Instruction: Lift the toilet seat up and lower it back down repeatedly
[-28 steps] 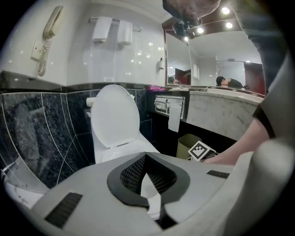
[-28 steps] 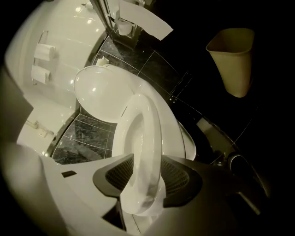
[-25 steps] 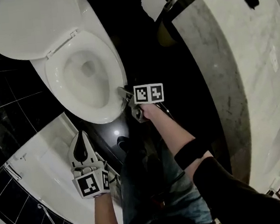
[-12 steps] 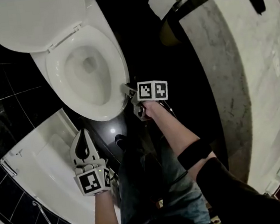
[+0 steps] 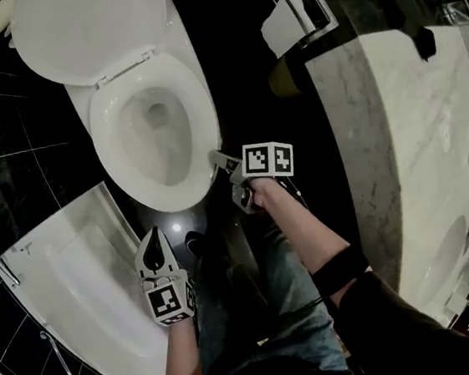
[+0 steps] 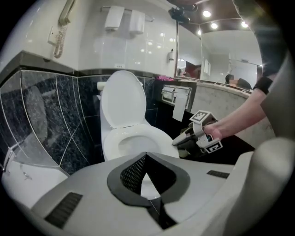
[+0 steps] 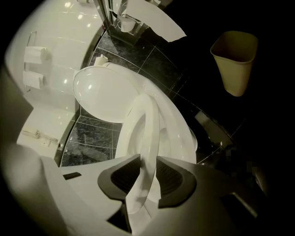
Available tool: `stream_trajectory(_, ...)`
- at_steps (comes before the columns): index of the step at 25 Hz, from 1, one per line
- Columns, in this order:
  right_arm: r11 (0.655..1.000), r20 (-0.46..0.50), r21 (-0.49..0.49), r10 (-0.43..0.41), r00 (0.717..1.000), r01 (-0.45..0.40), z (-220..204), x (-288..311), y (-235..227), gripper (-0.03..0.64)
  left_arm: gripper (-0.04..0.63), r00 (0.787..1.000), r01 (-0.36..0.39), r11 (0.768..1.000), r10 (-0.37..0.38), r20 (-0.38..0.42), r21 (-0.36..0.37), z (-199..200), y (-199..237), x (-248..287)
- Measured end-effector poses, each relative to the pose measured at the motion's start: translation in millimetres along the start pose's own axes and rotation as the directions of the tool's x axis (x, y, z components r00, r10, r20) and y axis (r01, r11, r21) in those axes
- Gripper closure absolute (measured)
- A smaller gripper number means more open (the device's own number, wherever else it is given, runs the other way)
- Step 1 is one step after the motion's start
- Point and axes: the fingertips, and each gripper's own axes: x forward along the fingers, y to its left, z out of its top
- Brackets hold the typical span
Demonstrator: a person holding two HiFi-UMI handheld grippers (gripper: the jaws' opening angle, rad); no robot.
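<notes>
right gripper (image 7: 147,162) is in on the toilet seat (image 7: 144,124), and its jaws have just been closing: the seat's front-right rim sits between them and the two dark pads press on it from either side, a firm pinch at about half spread. from the head view that gripper (image 5: 217,156) reaches in from the right to the edge of the white ring, its marker cube just behind. the seat lies low over the bowl (image 7: 177,138), and in the right gripper view its gripped edge looks lifted slightly clear of the bowl's rim. the lid (image 5: 86,31) stands open behind it, leaning back toward the dark tiled wall. left gripper (image 5: 156,233) hangs near the person's legs, well apart from the toilet, beside the white bathtub (image 5: 60,278); in its own view the left gripper's (image 6: 145,156) fingertips meet at a point, with nothing caught between them, only the white of the bowl showing through the gap lower down. a pale bin (image 7: 235,60) stands on the dark floor to the right of the toilet, and a marble counter (image 5: 412,120) runs down the right side.
</notes>
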Motion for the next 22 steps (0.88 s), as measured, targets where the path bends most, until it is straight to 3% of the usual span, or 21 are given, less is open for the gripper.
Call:
stream_trajectory(5, 1.0, -0.028, -0.001, 0.002, 1.0, -0.002, 11, -19, 28, 0.503, 0.609, 0.994, -0.007, 0.999, 0.003, -0.109, -0.034, -51, -1, 2)
stream_trajectory(10, 1.0, -0.029, -0.002, -0.005, 1.0, 0.005, 19, -28, 46, 0.502, 0.609, 0.98, 0.008, 0.992, -0.033, -0.196, -0.127, -84, -8, 28)
stream_trajectory(16, 1.0, -0.025, 0.01, -0.002, 1.0, 0.002, 25, -33, 57, 0.503, 0.609, 0.985, 0.035, 0.987, -0.06, -0.161, -0.154, -52, -19, 62)
stream_trajectory(22, 1.0, -0.012, -0.005, 0.009, 1.0, -0.009, 31, -38, 66, 0.494, 0.609, 0.994, 0.007, 0.98, -0.029, -0.105, -0.199, -21, -16, 63)
